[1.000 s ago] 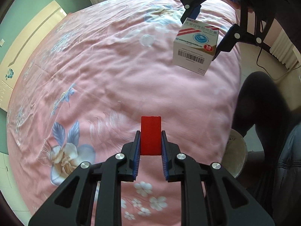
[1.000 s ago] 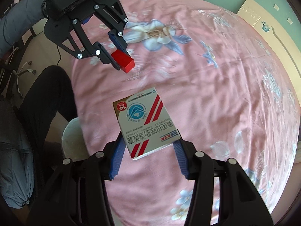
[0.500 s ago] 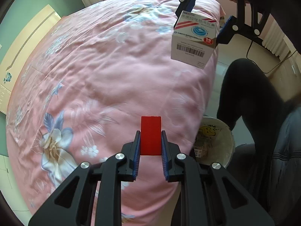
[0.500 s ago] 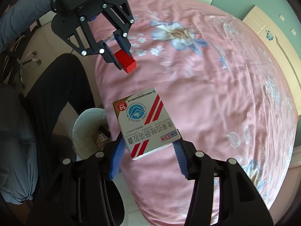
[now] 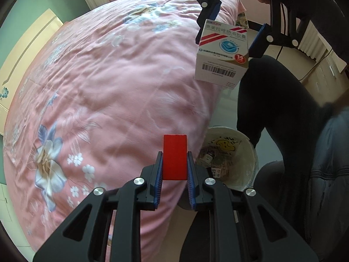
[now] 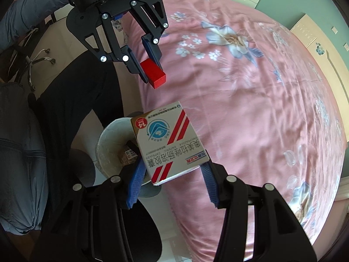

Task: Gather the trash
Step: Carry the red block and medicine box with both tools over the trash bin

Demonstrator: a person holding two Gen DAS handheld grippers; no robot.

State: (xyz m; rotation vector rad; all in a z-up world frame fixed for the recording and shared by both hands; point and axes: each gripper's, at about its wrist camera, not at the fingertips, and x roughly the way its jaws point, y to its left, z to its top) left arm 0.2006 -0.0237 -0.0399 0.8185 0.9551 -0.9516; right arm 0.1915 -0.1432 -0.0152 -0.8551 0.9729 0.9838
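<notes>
Left gripper clamped on red block, blue pads flat against both long sides, block standing upright between them; right gripper clamped on white medicine box across its lower end, most of the box projecting past the pads. Both items held clear above pink floral bedspread, near its edge. White waste bin on the floor just beside the bed, mouth open, already holding small packets and a vial; in the left wrist view lying just right of the block, in the right wrist view partly hidden behind the box. Person's dark trouser leg close behind the bin. Step judged as carrying both items to the bin, release not yet due. Recommended: bring each gripper fully over the bin mouth, clear of the mattress edge, before opening; release the overhanging box low and square to avoid catching the rim; drop one item at a time to keep grippers apart
</notes>
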